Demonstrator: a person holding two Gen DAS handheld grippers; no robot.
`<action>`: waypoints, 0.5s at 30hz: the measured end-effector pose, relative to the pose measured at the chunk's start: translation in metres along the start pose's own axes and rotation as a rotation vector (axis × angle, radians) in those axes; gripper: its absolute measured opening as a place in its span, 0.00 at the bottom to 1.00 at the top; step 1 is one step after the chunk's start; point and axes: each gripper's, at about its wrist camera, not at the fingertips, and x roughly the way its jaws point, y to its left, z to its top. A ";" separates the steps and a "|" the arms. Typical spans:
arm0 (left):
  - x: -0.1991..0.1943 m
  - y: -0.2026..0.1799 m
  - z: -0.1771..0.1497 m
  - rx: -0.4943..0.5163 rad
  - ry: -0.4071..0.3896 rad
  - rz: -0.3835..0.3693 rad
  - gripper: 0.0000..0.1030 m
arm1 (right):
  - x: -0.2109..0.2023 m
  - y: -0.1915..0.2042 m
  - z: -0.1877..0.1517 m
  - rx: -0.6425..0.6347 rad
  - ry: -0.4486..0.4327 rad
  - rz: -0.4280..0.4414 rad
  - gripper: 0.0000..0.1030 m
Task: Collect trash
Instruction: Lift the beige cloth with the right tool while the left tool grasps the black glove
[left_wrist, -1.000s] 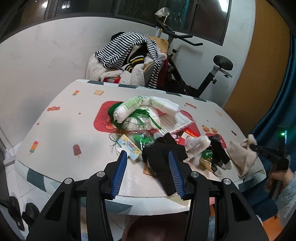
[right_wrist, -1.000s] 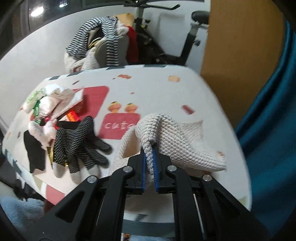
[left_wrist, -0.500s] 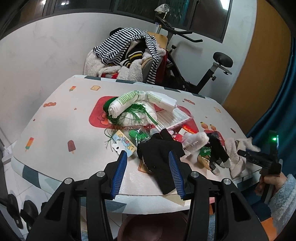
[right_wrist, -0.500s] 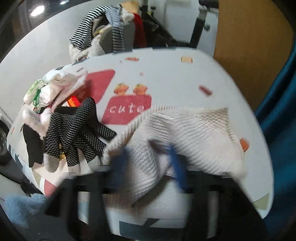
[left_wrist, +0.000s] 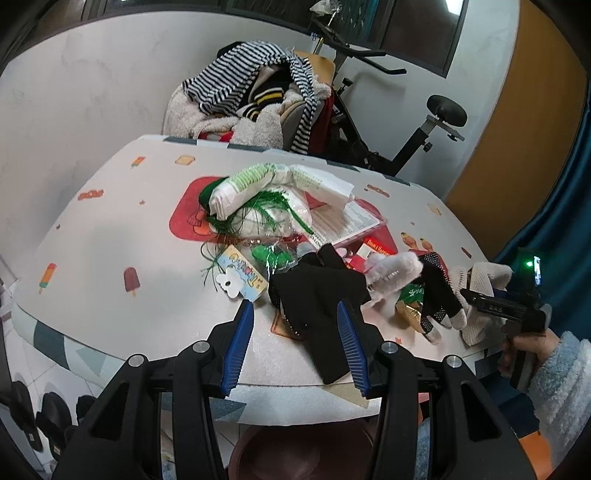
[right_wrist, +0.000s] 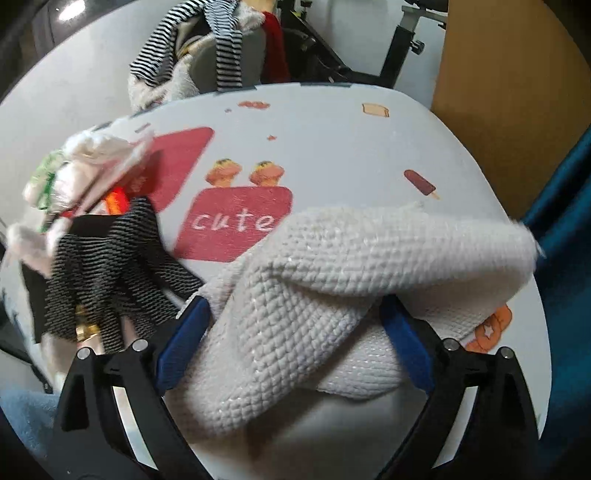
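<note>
Right gripper (right_wrist: 291, 325): jaws have just been opening, now spread wide, with the cream waffle-knit cloth (right_wrist: 332, 280) lying loose between them, draped over the white cartoon-print table (right_wrist: 332, 147) at its near edge. Pads not pressing it.

Left gripper (left_wrist: 295, 332): part open, holding nothing, hovering over the plain black fabric glove (left_wrist: 317, 291).

Black-and-grey mesh-knit glove (right_wrist: 107, 266) just beside the cloth (wrappers and plastic packaging (left_wrist: 266, 199) piled further back, mid-table).

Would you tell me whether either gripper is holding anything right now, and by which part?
Nothing is held. The right gripper has just opened; the cream knitted cloth lies loose between its spread fingers. The left gripper hovers open over the black glove.
</note>
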 end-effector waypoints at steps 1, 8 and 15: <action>0.002 0.001 -0.001 -0.006 0.007 -0.003 0.45 | 0.003 0.000 0.001 0.007 0.004 -0.003 0.91; 0.028 0.008 -0.010 -0.069 0.076 -0.045 0.45 | 0.007 0.010 0.000 -0.034 -0.002 -0.035 0.74; 0.065 0.014 -0.006 -0.160 0.127 -0.103 0.44 | -0.010 0.016 0.002 -0.086 -0.001 -0.014 0.25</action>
